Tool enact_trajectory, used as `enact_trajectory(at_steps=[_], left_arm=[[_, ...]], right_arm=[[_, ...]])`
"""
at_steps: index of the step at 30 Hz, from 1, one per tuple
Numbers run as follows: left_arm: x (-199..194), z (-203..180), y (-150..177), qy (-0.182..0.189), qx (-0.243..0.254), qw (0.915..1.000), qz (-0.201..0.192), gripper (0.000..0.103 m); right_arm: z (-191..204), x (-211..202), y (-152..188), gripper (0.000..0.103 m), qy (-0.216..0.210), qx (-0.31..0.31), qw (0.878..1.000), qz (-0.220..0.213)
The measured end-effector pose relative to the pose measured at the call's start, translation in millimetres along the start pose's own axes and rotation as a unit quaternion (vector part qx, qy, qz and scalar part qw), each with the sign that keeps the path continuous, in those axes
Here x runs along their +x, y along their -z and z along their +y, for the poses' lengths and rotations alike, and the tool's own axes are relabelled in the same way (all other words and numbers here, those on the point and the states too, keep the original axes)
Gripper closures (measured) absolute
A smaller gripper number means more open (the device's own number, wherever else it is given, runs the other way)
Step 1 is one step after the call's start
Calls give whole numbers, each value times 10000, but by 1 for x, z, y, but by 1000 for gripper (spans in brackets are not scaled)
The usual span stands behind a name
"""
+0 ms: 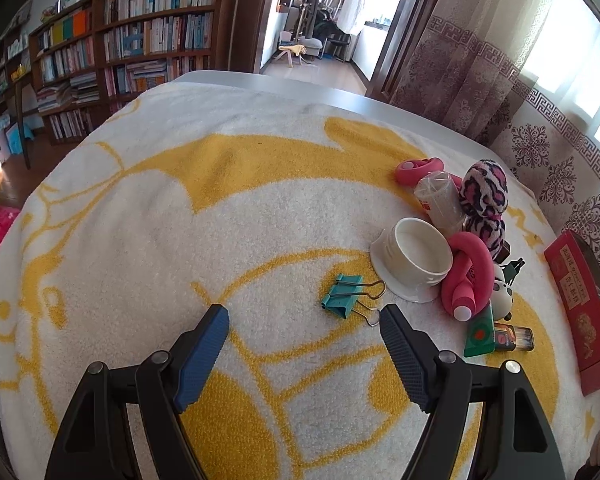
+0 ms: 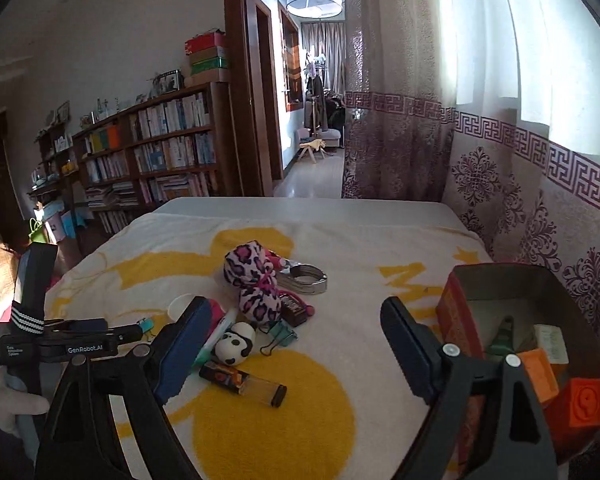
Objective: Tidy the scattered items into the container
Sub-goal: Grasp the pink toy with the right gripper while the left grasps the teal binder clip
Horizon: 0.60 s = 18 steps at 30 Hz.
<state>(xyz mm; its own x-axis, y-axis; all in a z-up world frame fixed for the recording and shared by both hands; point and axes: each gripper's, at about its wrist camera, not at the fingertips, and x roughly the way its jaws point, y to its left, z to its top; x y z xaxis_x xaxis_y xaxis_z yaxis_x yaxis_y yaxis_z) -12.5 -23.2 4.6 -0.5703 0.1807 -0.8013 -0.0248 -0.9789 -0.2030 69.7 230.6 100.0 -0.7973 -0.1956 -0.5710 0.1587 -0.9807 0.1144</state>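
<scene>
Scattered items lie on a white and yellow blanket. A teal binder clip (image 1: pixel 346 295) lies just ahead of my open, empty left gripper (image 1: pixel 304 320), close to its right finger. Behind it are a white cup (image 1: pixel 414 256), a pink foam curler (image 1: pixel 466 276), a leopard-print scrunchie (image 1: pixel 485 200) and a clear plastic cup (image 1: pixel 440 200). My right gripper (image 2: pixel 296 316) is open and empty. A panda toy (image 2: pixel 236 346), a clear tube (image 2: pixel 246 384) and the scrunchie (image 2: pixel 252 280) lie ahead of it. The red box container (image 2: pixel 456 320) stands at the right, holding orange blocks (image 2: pixel 584 402).
A metal bangle (image 2: pixel 306 278) and a second teal clip (image 2: pixel 280 338) lie near the scrunchie. The left gripper's body (image 2: pixel 72 344) shows at the left of the right wrist view. A patterned curtain (image 2: pixel 540 220) hangs along the right edge. Bookshelves (image 1: pixel 140 40) stand beyond the table.
</scene>
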Motion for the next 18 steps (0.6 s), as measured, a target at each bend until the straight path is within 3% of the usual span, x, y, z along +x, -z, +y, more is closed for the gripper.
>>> enact_trajectory(at_steps=[4, 6, 8, 9, 15, 16, 18], left_arm=[[0, -1, 0, -23, 43, 10000, 1, 23], [0, -2, 0, -36, 30, 10000, 0, 23], [0, -3, 0, -67, 52, 10000, 2, 23], [0, -4, 0, -89, 71, 9999, 3, 23], [0, -3, 0, -67, 39, 10000, 2, 23], [0, -2, 0, -60, 31, 10000, 0, 23], [0, -3, 1, -61, 34, 10000, -7, 23]], right_arm=[[10, 41, 1, 15, -623, 301, 9961, 541], [17, 55, 0, 21, -786, 323, 9941, 675], [25, 69, -2, 42, -979, 322, 9905, 909], [27, 77, -3, 46, -1054, 333, 9887, 1016], [44, 120, 4, 66, -1002, 101, 9828, 1547], [45, 123, 7, 74, -935, 35, 9830, 1582], [46, 122, 10, 80, -822, -81, 9852, 1504]])
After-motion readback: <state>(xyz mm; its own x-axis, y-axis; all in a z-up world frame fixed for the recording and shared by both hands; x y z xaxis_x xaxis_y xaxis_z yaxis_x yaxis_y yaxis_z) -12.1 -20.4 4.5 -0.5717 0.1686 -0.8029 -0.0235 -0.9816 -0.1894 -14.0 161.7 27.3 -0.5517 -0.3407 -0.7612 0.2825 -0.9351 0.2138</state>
